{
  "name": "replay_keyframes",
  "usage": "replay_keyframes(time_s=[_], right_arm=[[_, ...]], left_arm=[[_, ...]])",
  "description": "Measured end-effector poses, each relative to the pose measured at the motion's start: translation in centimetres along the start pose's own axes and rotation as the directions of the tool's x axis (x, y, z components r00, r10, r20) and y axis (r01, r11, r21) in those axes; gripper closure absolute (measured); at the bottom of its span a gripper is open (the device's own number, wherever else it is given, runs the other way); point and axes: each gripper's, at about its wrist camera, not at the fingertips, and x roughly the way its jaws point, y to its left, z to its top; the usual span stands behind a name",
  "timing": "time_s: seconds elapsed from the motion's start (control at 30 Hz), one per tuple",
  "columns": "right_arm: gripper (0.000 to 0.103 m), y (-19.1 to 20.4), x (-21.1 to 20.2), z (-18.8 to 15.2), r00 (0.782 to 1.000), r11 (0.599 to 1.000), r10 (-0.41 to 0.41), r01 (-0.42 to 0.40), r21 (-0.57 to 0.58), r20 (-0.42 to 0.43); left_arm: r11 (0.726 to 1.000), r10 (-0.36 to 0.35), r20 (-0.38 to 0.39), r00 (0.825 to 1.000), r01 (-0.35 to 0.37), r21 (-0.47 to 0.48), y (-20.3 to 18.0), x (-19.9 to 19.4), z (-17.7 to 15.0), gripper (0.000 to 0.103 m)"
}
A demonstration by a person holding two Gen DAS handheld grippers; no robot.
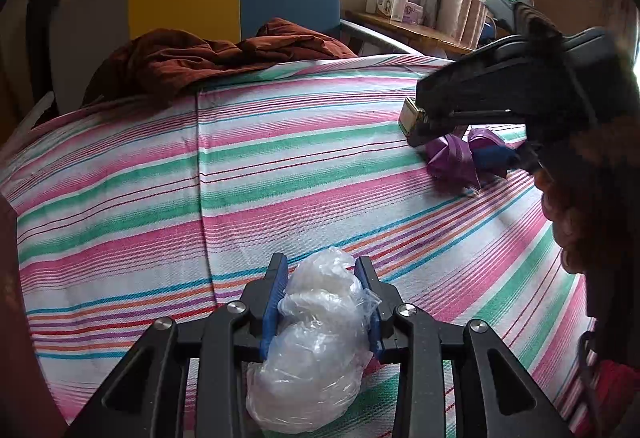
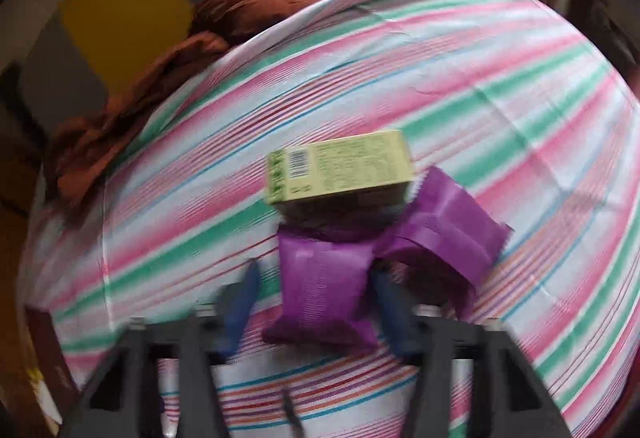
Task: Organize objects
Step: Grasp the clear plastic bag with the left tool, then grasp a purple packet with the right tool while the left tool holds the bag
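- My left tool [image 1: 322, 302] is closed around a crumpled clear plastic bag [image 1: 316, 342], held low over the striped bedsheet [image 1: 280, 166], probably for relocation.
- My right tool [image 2: 316, 302] straddles a purple foil packet [image 2: 324, 290]; the fingers look parted, and motion blur hides whether they touch it.
- A pale green cardboard box [image 2: 340, 166] lies just beyond the packet.
- The packet's far side is hidden in the left view.

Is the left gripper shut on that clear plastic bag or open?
Shut on it: the left gripper has both jaws pressed against the crumpled clear plastic bag.
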Motion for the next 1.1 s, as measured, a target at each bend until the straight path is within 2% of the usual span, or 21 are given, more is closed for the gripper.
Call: replay_keyframes(time_s=[0.03, 0.17, 0.23, 0.33, 0.67, 1.1], right_arm=[[0.063, 0.6, 0.0, -0.3, 1.0, 0.999, -0.007, 0.007, -0.04, -0.002], [0.064, 3.5, 0.0, -1.3, 0.997, 0.981, 0.062, -0.07, -0.182, -0.051], [0.064, 5.1, 0.1, -2.0, 0.997, 0.959, 0.051, -0.067, -0.275, -0.063], [0.063, 6.4, 0.1, -2.8, 0.997, 0.936, 0.035, -0.058, -0.348, -0.071], [0.063, 8.7, 0.5, -3.4, 0.999, 0.907, -0.017, -0.005, -0.421, -0.048], [0.064, 9.0, -0.3, -4.2, 0.999, 0.889, -0.017, -0.008, -0.457, -0.051]], left_arm=[[1.0, 0.0, 0.001, 1.0, 0.0, 0.0, 0.0, 0.0, 0.0, 0.067], [1.0, 0.0, 0.001, 1.0, 0.0, 0.0, 0.2, 0.0, 0.0, 0.067], [1.0, 0.001, 0.001, 1.0, -0.001, 0.001, 0.1, 0.0, 0.1, 0.067], [1.0, 0.003, 0.0, 1.0, -0.003, 0.003, 0.1, 0.0, 0.1, 0.067], [1.0, 0.018, 0.001, 1.0, -0.018, 0.016, -0.1, 0.0, 0.1, 0.068], [0.999, 0.029, 0.003, 1.0, -0.029, 0.025, -0.2, 0.0, 0.2, 0.068]])
